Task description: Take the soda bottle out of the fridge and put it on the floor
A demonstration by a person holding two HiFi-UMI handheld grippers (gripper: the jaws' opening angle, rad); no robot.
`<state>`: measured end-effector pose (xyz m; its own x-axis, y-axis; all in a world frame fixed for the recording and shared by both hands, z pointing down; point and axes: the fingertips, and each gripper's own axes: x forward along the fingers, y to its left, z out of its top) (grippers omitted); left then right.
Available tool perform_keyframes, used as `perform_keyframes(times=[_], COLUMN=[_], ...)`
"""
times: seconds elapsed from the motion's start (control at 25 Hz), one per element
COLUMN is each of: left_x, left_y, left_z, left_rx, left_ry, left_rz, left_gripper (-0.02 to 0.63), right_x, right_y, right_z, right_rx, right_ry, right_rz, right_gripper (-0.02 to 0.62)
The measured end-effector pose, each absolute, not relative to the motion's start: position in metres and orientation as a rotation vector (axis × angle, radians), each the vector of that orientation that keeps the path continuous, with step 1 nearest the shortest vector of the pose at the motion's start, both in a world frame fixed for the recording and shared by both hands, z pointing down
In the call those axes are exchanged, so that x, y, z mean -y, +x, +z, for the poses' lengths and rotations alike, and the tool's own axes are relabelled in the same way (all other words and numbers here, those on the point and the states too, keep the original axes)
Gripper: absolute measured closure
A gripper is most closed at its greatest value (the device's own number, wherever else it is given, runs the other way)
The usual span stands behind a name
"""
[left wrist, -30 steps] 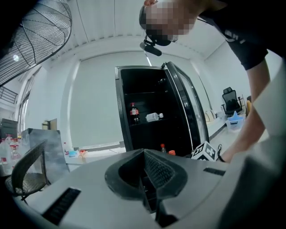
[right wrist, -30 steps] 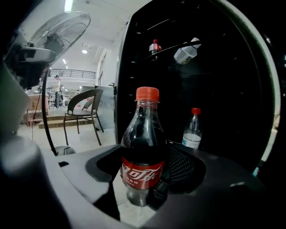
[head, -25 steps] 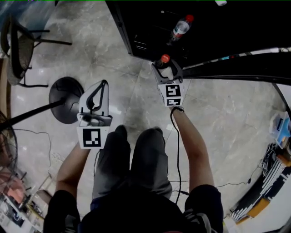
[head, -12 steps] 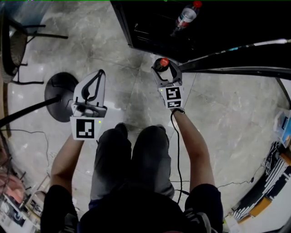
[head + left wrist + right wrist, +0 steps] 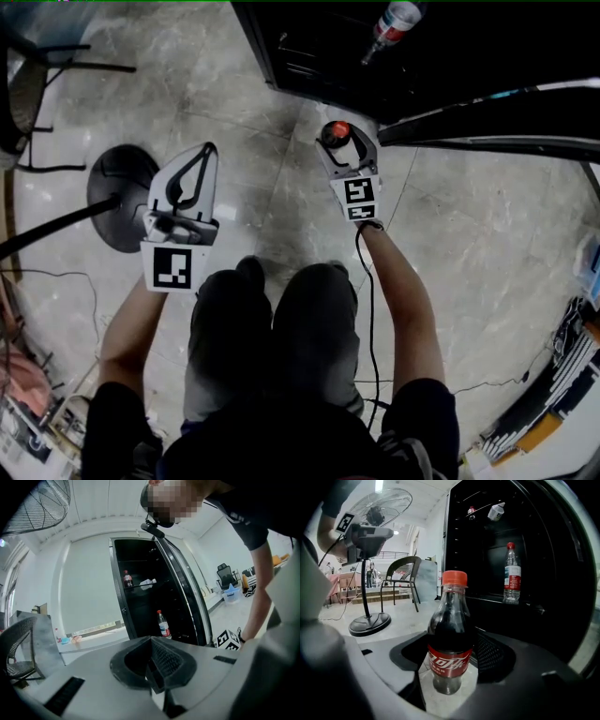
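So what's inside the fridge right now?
A clear water bottle stands on a shelf; higher up sit a small bottle and a white container. The dark lower part and the shelf backs can't be made out.

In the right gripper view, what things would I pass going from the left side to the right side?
First the standing fan → soda bottle → water bottle.
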<state>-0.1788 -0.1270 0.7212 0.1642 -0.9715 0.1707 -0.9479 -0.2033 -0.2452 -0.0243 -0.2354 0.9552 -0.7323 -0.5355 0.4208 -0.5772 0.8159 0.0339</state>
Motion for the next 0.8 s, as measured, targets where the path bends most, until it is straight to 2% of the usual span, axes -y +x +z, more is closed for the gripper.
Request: perform_keyframes(times=[0.8], left_x=[0.136], left_y=[-0.174], left_z=[0.777], left_rx=[-1.855], left_ry=[-2.394], left_rz=[-0.395], left_gripper=[0.583], right_x=[0.237], right_y=[-0.015], right_z=[1.027], right_rx=[2.571], right_ry=[0.850], right_rz=[0.114], right_gripper=[0.279])
